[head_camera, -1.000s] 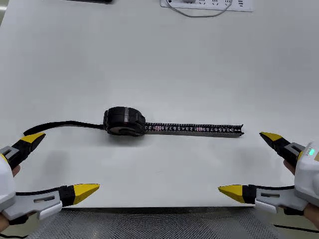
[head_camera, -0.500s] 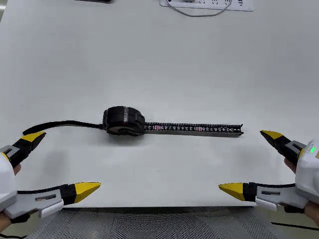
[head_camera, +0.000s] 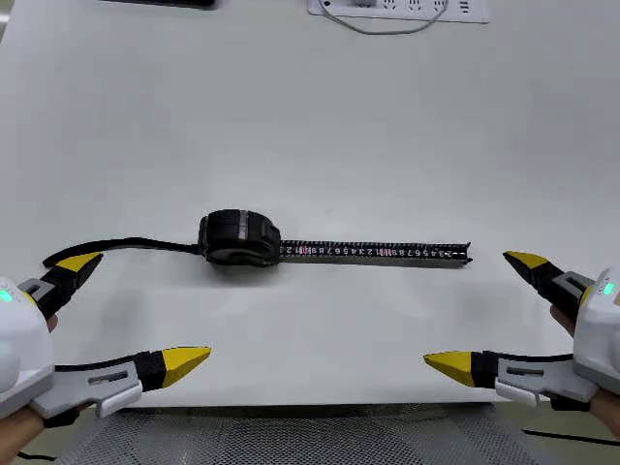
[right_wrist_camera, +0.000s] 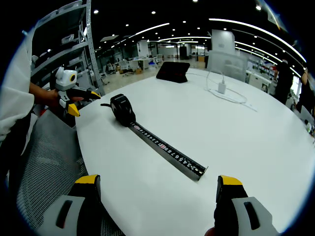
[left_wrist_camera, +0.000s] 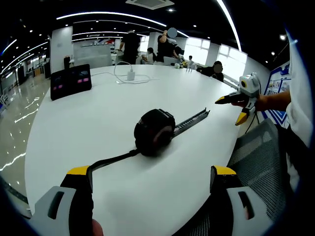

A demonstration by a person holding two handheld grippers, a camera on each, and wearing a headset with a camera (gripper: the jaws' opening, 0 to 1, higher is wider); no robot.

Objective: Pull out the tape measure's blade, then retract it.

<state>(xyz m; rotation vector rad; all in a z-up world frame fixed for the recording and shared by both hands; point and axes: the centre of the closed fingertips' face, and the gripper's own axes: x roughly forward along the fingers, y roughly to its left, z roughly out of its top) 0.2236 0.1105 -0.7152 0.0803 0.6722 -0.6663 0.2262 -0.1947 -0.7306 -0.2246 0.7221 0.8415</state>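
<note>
At mid-table [head_camera: 291, 116]: tape measure [head_camera: 239, 238] lying flat, blade [head_camera: 378, 252] drawn out to the right. Left gripper [head_camera: 152, 307] and right gripper [head_camera: 466, 308] at near edge, jaws spread wide, empty, well apart from it. Judgement: pull-out done; retraction not yet done.

Open tabletop [head_camera: 310, 329] lies between the left gripper [head_camera: 145, 308] and right gripper [head_camera: 470, 309]; ahead of them the tape measure [head_camera: 239, 238], its strap [head_camera: 126, 241] and drawn-out blade [head_camera: 378, 252] lie across the way.
</note>
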